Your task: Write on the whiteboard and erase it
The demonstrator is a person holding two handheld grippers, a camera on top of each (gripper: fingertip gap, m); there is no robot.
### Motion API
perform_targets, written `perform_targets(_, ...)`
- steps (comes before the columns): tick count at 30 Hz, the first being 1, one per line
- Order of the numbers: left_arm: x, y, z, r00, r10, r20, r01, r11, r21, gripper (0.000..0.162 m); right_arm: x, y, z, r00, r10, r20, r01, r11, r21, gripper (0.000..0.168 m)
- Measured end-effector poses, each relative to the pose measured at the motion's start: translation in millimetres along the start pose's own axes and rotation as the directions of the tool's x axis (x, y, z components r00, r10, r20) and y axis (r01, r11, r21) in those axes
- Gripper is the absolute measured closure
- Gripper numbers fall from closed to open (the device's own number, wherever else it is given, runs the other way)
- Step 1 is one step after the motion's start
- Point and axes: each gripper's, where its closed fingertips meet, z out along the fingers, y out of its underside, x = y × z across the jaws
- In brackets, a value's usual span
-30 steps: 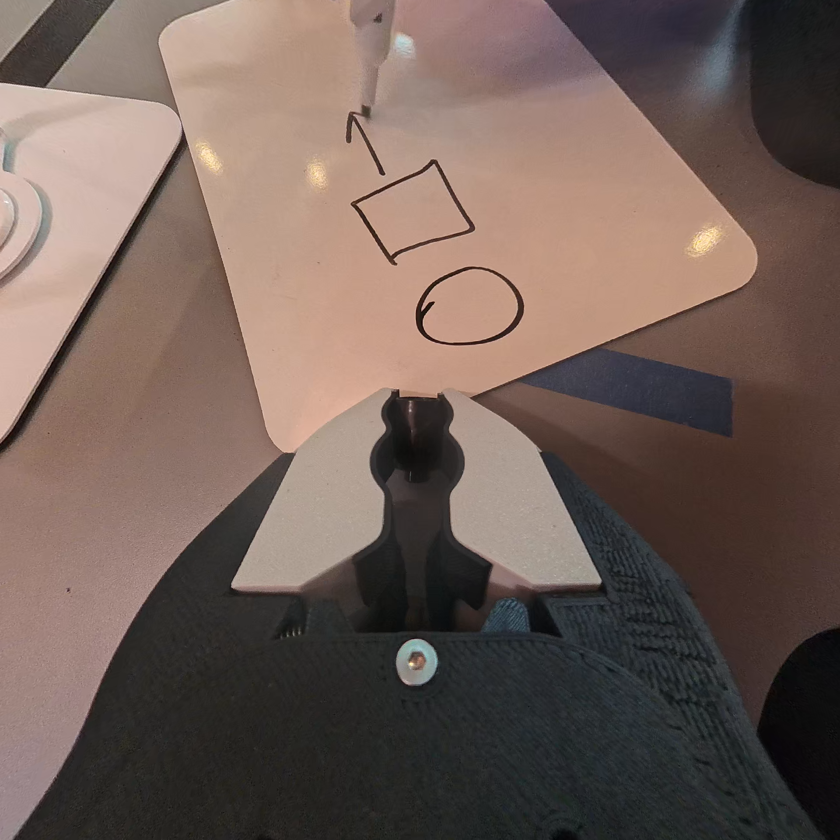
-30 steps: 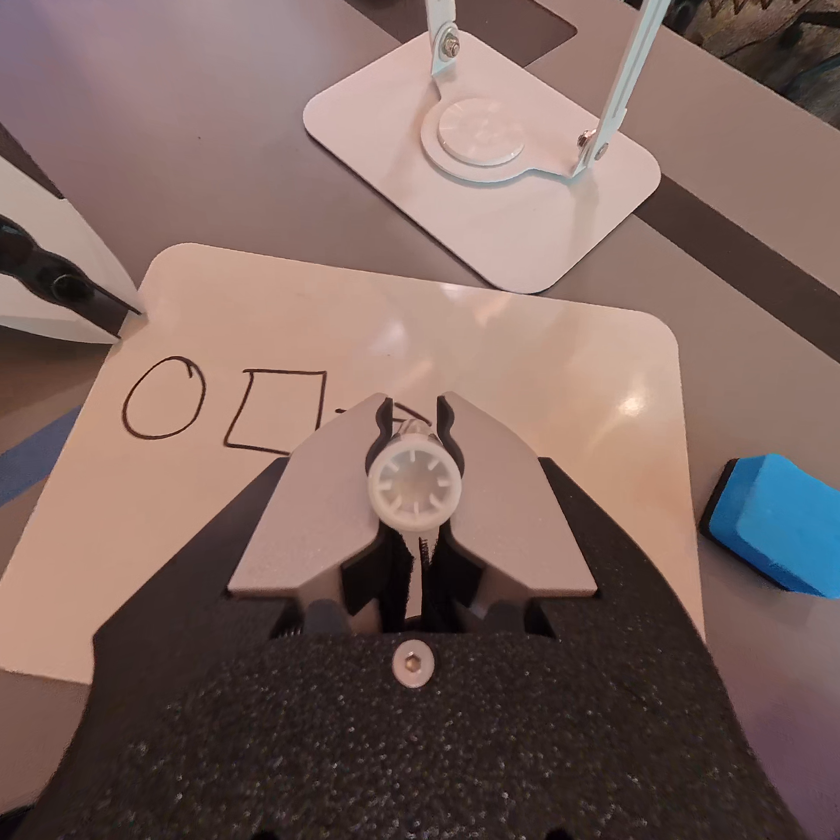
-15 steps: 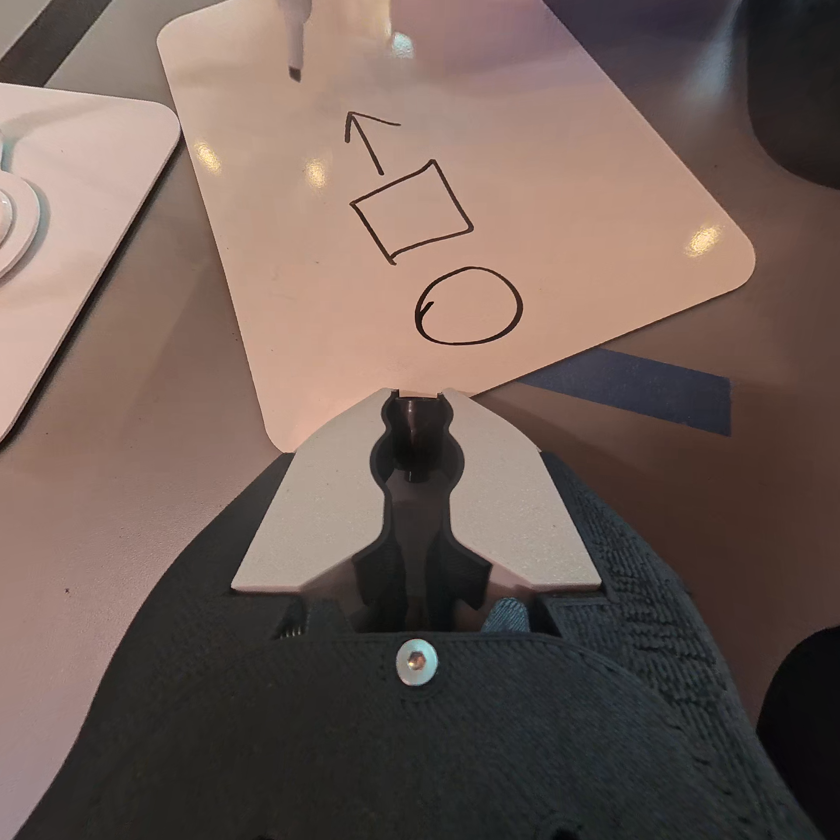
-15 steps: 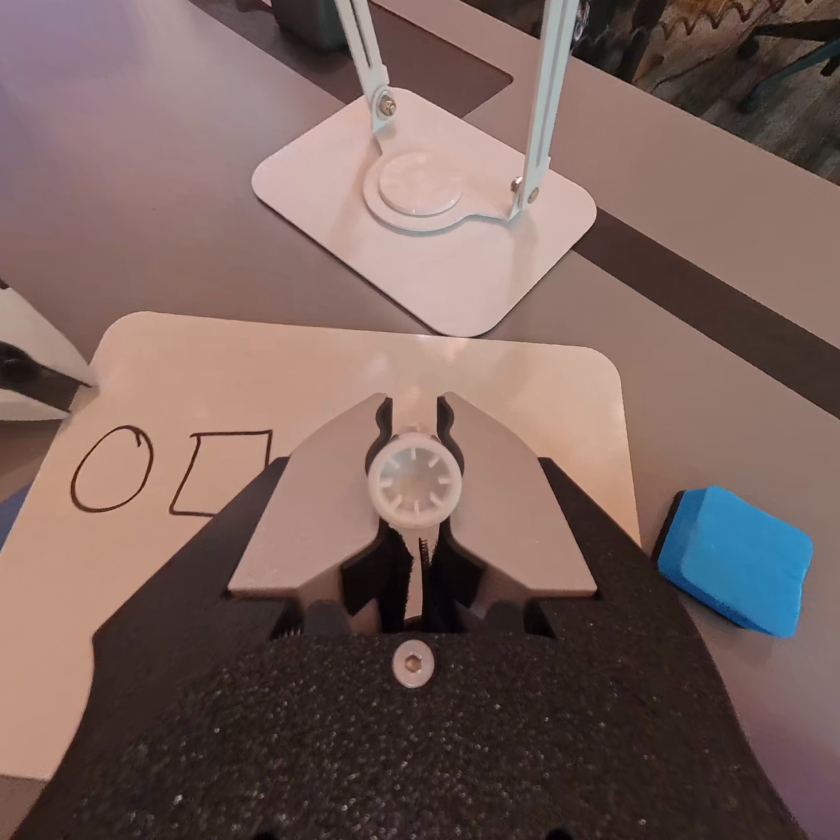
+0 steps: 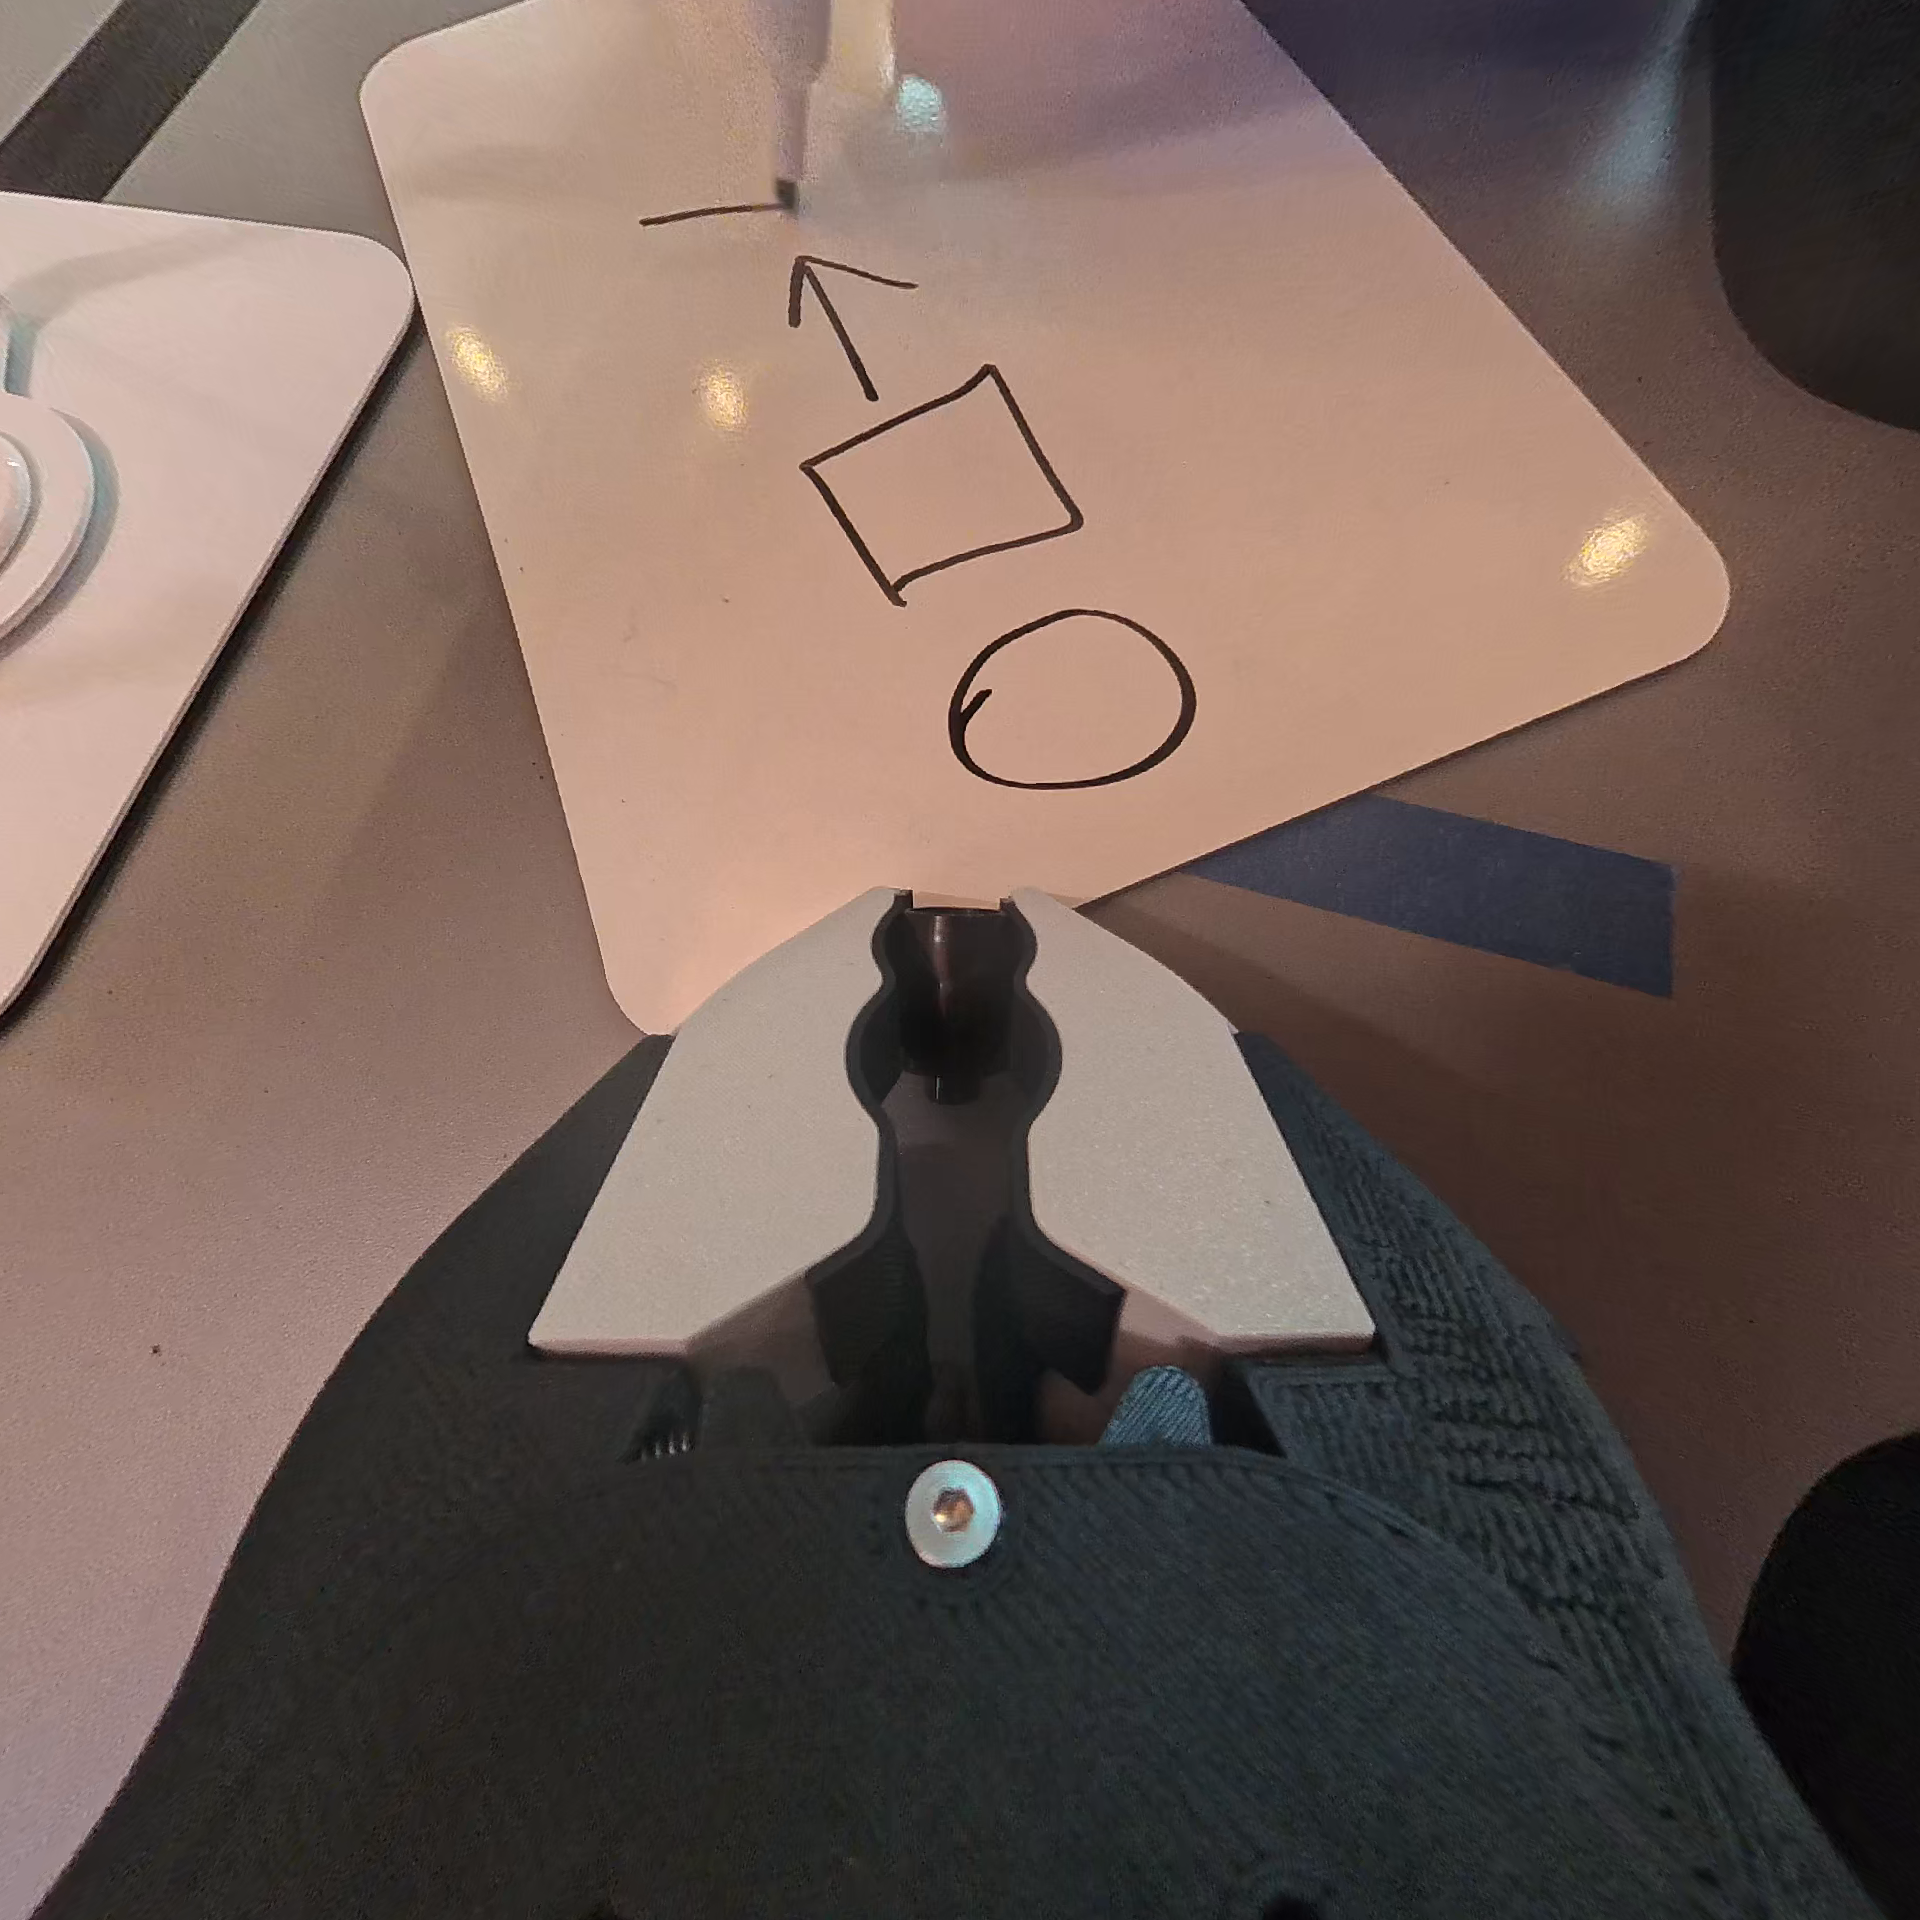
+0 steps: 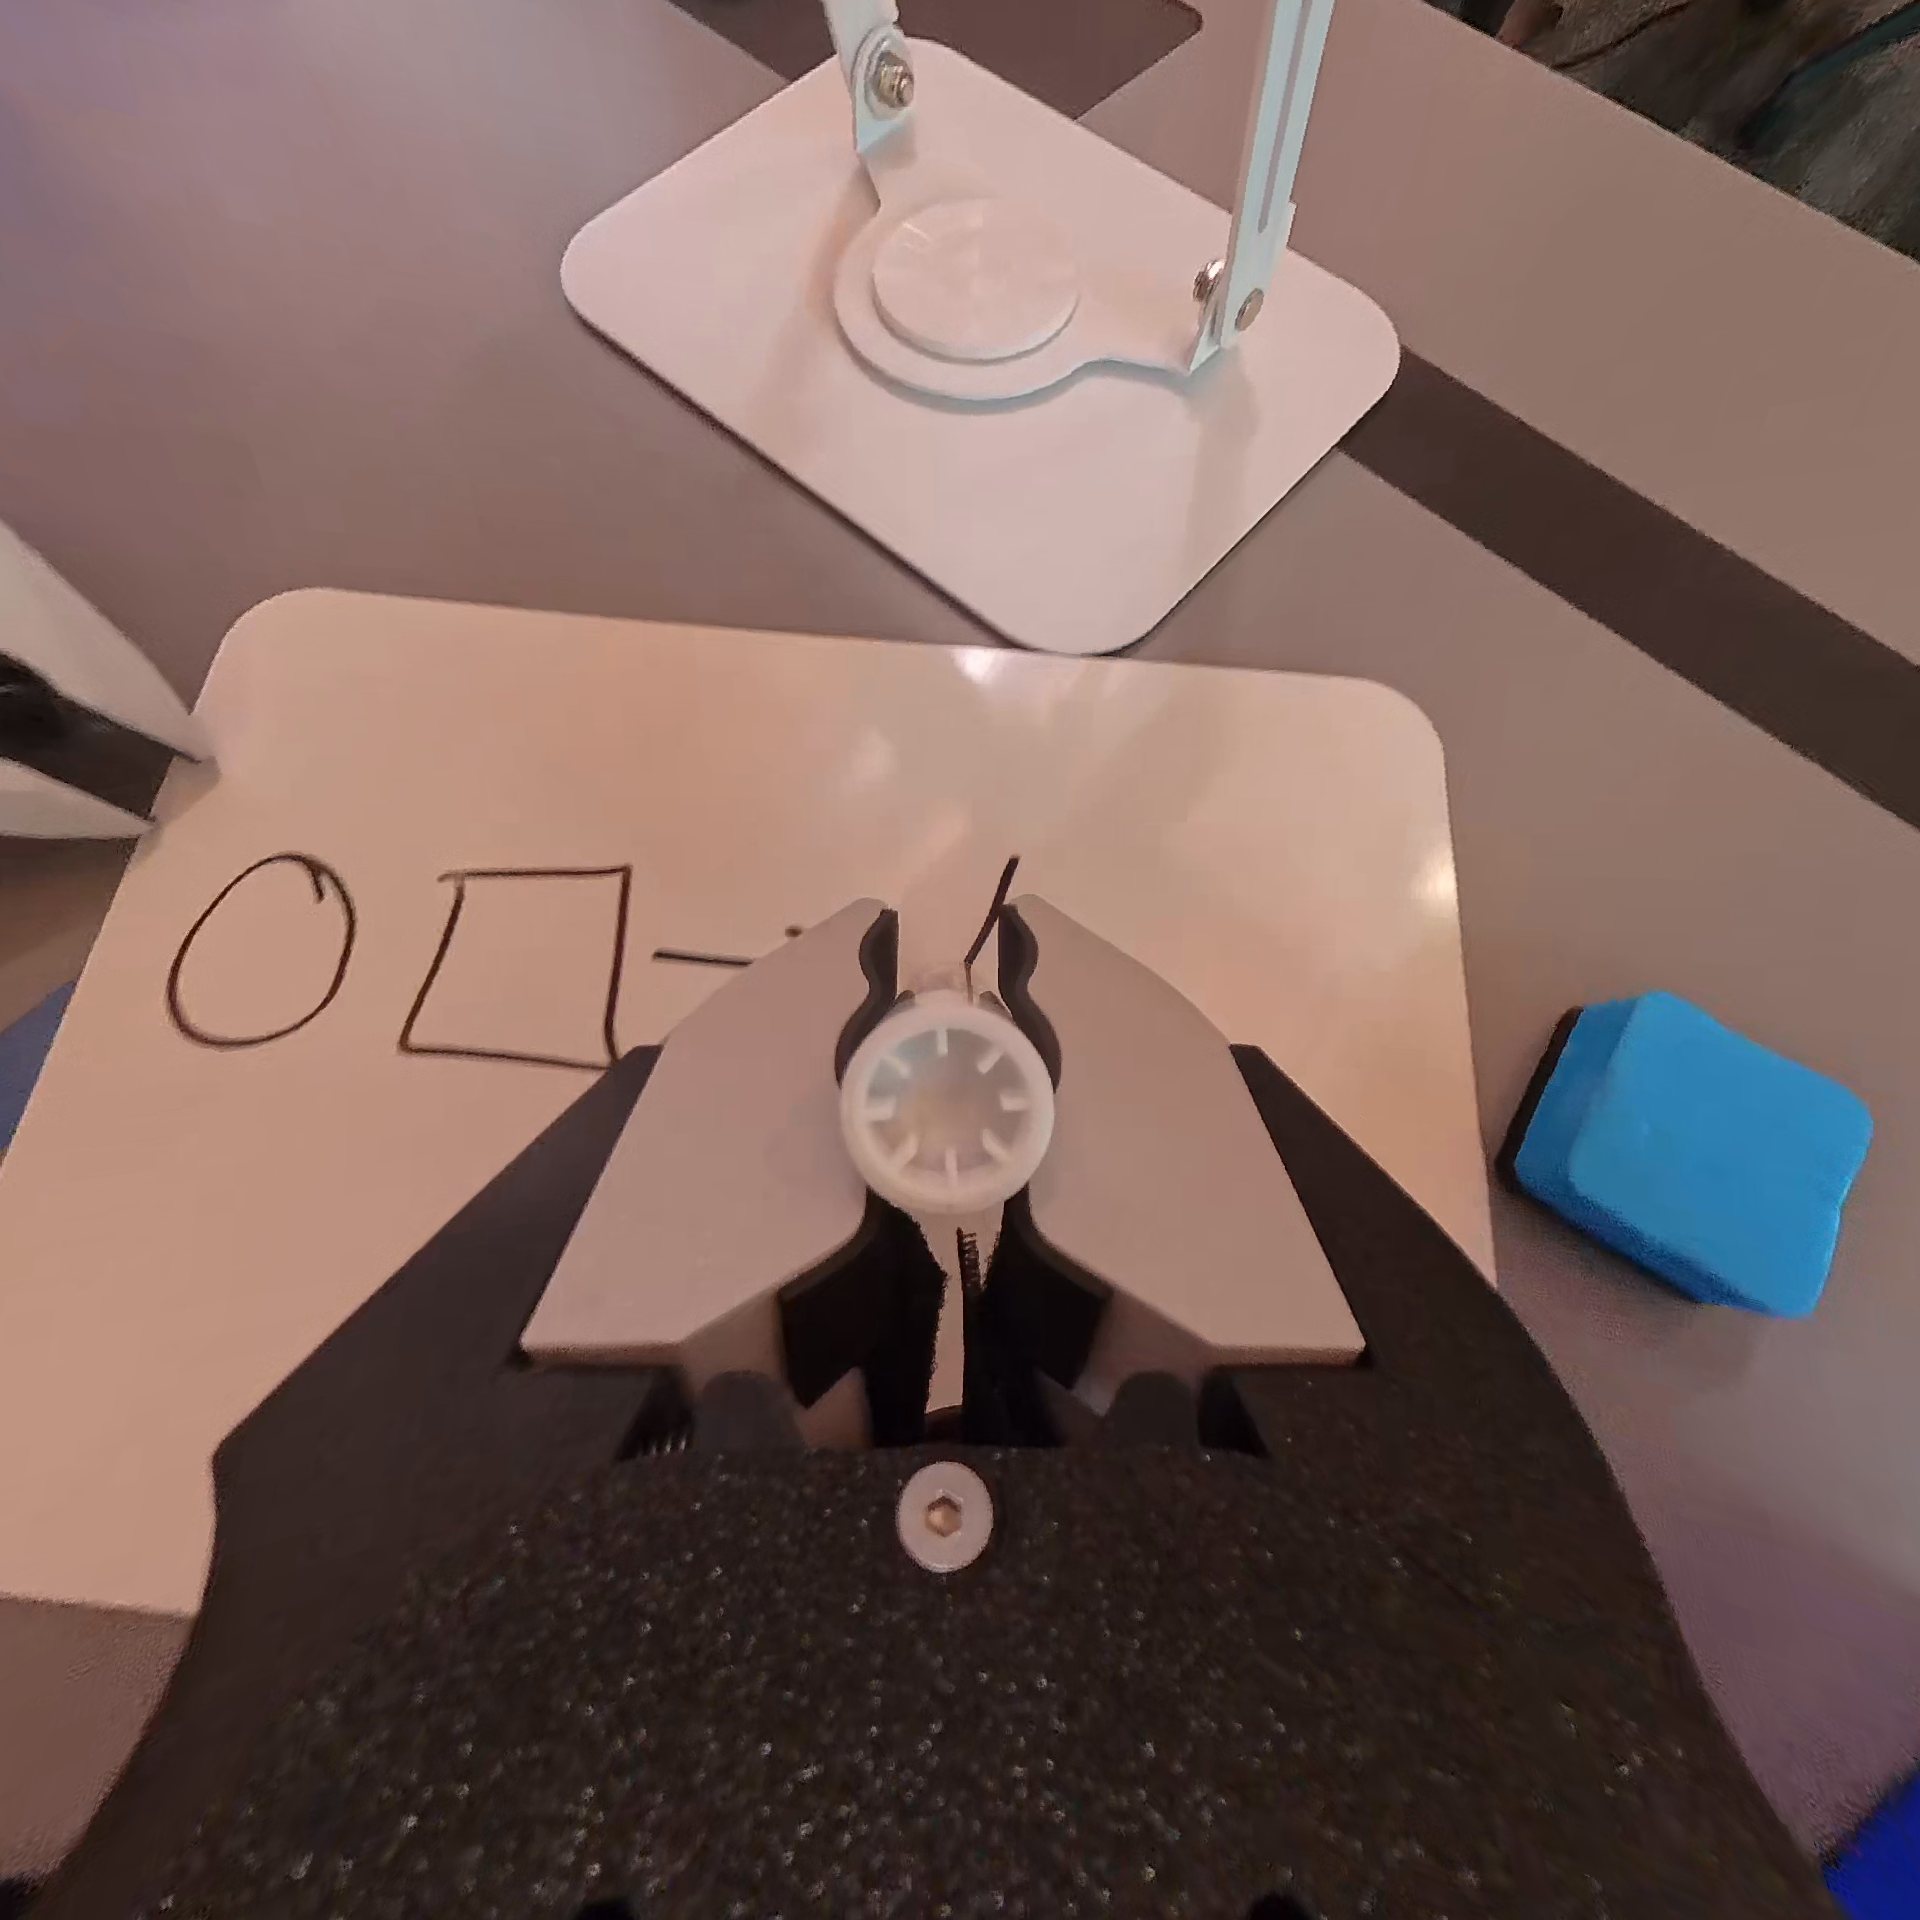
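A white whiteboard (image 5: 1299, 436) lies flat on the brown table, also in the right wrist view (image 6: 1039, 769). It bears a drawn circle (image 5: 1070, 698), a square (image 5: 940, 488), an arrow (image 5: 836, 322) and a short straight stroke (image 5: 712, 215). My right gripper (image 6: 940, 914) is shut on a white marker (image 6: 948, 1117). The marker's tip (image 5: 787, 190) touches the board at the end of that stroke. My left gripper (image 5: 956, 899) is shut on a black marker cap (image 5: 951, 997) at the board's near corner, and shows at the left edge of the right wrist view (image 6: 73, 769).
A blue eraser (image 6: 1694, 1153) lies on the table just right of the board. A white stand base (image 6: 987, 416) with two thin arms sits beyond the board, also seen in the left wrist view (image 5: 156, 468). Blue tape (image 5: 1455, 904) is stuck beside the board. One gripper's finger ends stand about 20 cm off the other's.
The marker finished the arrow, lifted off, moved past the arrowhead and came down again. It has drawn a new straight stroke there. The left gripper has not moved.
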Motion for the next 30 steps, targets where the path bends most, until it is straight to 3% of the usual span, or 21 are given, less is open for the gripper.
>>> perform_targets(6, 0, 0, 0, 1.000, 0.002, 0.001, -0.002, 1.000, 0.000, 0.146, -4, -4, -8, 1.000, 0.009, -0.015, -0.008, 0.999, 0.042, 0.149)
perform_targets(16, 0, 0, 0, 1.000, 0.001, 0.000, -0.001, 1.000, 0.000, 0.146, 15, -27, 24, 1.000, 0.013, -0.011, -0.012, 0.999, 0.048, 0.149)
perform_targets(30, -1, 0, 0, 1.000, 0.003, 0.001, -0.003, 1.000, 0.000, 0.146, 40, 6, -7, 0.995, 0.064, -0.074, -0.065, 0.998, -0.012, 0.149)
